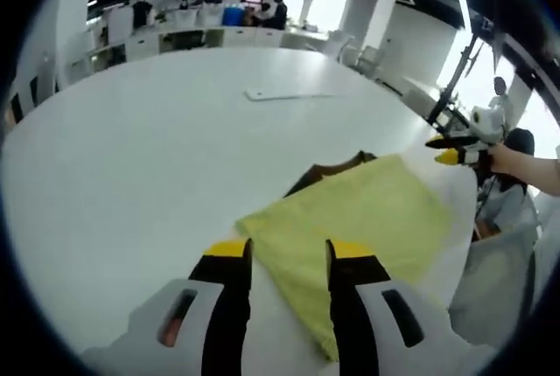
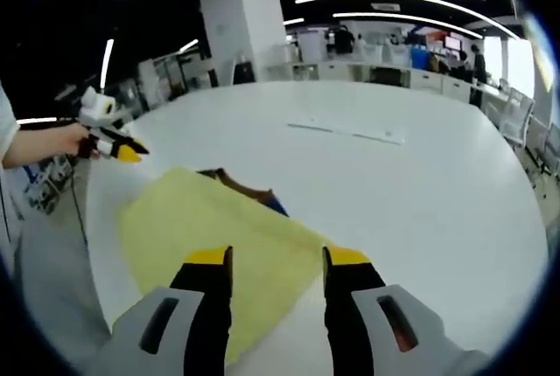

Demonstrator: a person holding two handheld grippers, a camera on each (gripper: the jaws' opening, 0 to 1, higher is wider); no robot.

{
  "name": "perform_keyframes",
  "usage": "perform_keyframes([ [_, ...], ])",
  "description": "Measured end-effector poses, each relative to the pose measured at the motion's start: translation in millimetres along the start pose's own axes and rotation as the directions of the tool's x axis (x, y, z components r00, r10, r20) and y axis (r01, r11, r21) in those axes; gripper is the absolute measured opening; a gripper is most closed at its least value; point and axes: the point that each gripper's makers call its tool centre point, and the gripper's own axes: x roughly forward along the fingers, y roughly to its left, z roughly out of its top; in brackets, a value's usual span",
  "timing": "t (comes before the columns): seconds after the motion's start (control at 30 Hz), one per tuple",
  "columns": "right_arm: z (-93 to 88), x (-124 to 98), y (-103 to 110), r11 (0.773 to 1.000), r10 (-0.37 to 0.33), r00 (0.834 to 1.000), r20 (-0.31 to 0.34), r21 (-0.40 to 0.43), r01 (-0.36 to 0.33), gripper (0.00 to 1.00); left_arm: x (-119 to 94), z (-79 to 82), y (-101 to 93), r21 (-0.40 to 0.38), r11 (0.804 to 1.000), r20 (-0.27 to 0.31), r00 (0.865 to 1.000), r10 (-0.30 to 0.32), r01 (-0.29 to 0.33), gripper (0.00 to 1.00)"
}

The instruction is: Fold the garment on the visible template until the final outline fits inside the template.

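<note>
A pale yellow garment [image 1: 359, 210] lies flat on the white table [image 1: 157, 149], near its edge. A dark brown piece [image 1: 328, 170] sticks out from under its far side. My left gripper [image 1: 289, 254] is open, its yellow-tipped jaws hovering over the garment's near corner with nothing between them. In the right gripper view the same garment [image 2: 201, 227] spreads to the left, the brown piece [image 2: 245, 188] beyond it. My right gripper [image 2: 276, 261] is open above the garment's edge. Each gripper also appears in the other's view, held by a hand: the right gripper [image 1: 455, 150] and the left gripper [image 2: 122, 150].
A thin white strip [image 1: 284, 94] lies flat further across the table, also seen as the strip [image 2: 350, 131]. The table edge [image 2: 101, 245] runs close beside the garment. Desks, chairs and people stand in the office behind.
</note>
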Motion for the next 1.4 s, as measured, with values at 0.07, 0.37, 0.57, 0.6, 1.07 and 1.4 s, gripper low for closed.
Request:
perform_keyframes([
  [0.07,-0.5,-4.7,4.2,1.000,0.002,1.000,0.000,0.002,-0.002,0.45,-4.4,-3.2,-4.3,0.001,1.000,0.001,1.000,-0.004,0.004,0.33],
  [0.37,-3.2,-28.1,22.6,1.000,0.011,1.000,0.003,-0.002,-0.011,0.56,-30.7,-18.2,-21.9,0.013,1.000,0.002,1.000,-0.010,0.010,0.42],
  [0.57,-9.1,-44.2,36.3,1.000,0.016,1.000,0.011,0.007,-0.016,0.59,-48.0,-31.6,-31.1,0.021,1.000,0.001,1.000,-0.007,0.007,0.47],
  [0.6,-10.3,-46.2,38.1,1.000,0.017,1.000,0.011,0.005,-0.017,0.59,-49.1,-32.3,-31.5,0.021,1.000,0.002,1.000,-0.006,0.006,0.48],
  [1.07,-29.6,-78.0,58.6,0.999,0.018,1.000,0.004,0.030,-0.019,0.72,-83.6,-58.6,-50.2,0.012,1.000,0.000,1.000,-0.013,0.013,0.61],
  [1.4,-34.8,-98.9,76.5,0.998,0.040,0.999,0.009,0.047,-0.041,0.85,-102.2,-69.0,-62.7,-0.012,1.000,0.011,1.000,-0.025,0.025,0.68],
])
